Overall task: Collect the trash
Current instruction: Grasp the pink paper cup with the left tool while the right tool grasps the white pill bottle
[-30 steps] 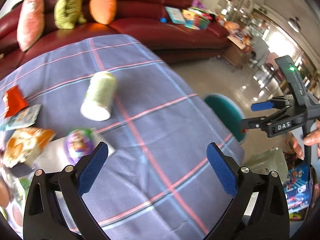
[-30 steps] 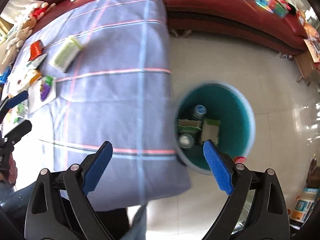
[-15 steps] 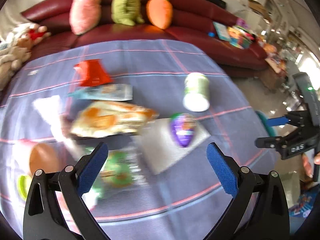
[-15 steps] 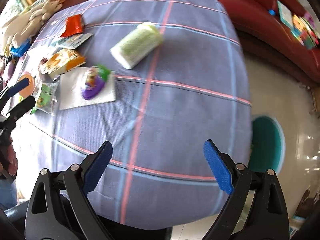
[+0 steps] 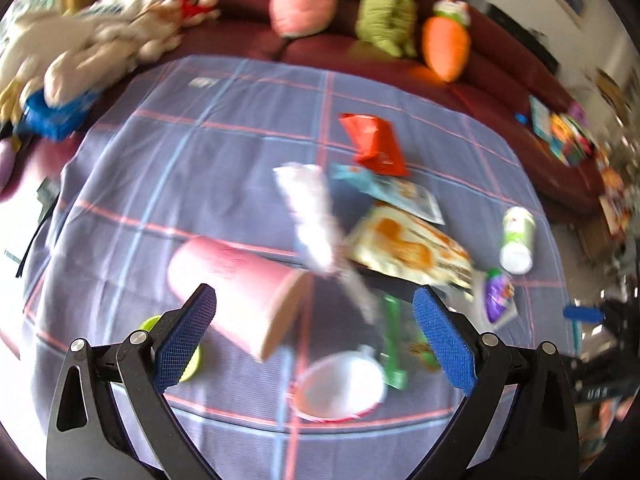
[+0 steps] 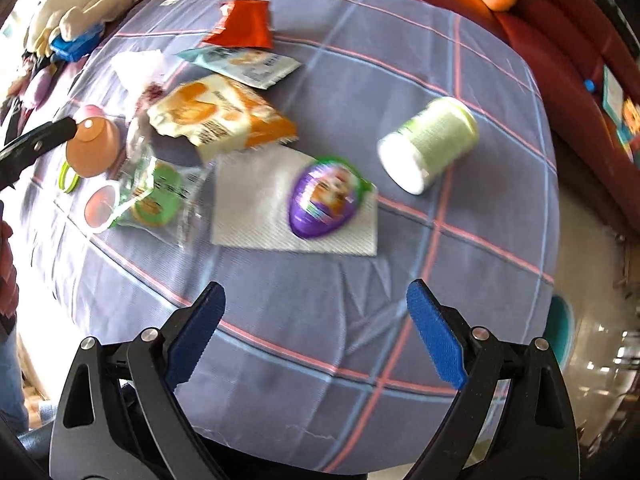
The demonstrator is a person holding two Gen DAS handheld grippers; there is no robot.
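Note:
Trash lies scattered on the checked purple tablecloth. My left gripper is open just over a pink cup lying on its side, with a white lid close below. My right gripper is open above bare cloth, short of a purple egg-shaped wrapper on a white napkin. A pale green cup lies on its side to the right. An orange snack bag, a red wrapper, a light blue packet and a green packet lie to the left.
A dark red sofa with plush toys runs behind the table. The teal bin shows past the table's right edge on the tiled floor. More soft toys crowd the far left. The left gripper's finger reaches in by the pink cup.
Both views have swung left from the bin and floor onto the table. The left gripper now hangs over the pink cup and lid; the right one faces the purple egg wrapper. Both stayed open.

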